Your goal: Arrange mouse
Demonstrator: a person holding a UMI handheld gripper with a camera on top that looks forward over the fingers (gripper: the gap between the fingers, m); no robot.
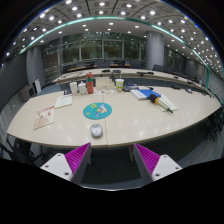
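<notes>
Grey mouse (97, 130) beyond open fingers (112, 158)

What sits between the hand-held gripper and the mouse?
Nothing visible. The hand-held gripper is open, and only bare table lies between its fingers and the mouse just ahead. The round blue mat, papers and bottles all lie beyond the mouse.

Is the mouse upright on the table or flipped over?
Upright: the mouse rests on the table with its rounded top up, just below the round mat, beyond the open fingers, untouched.
</notes>
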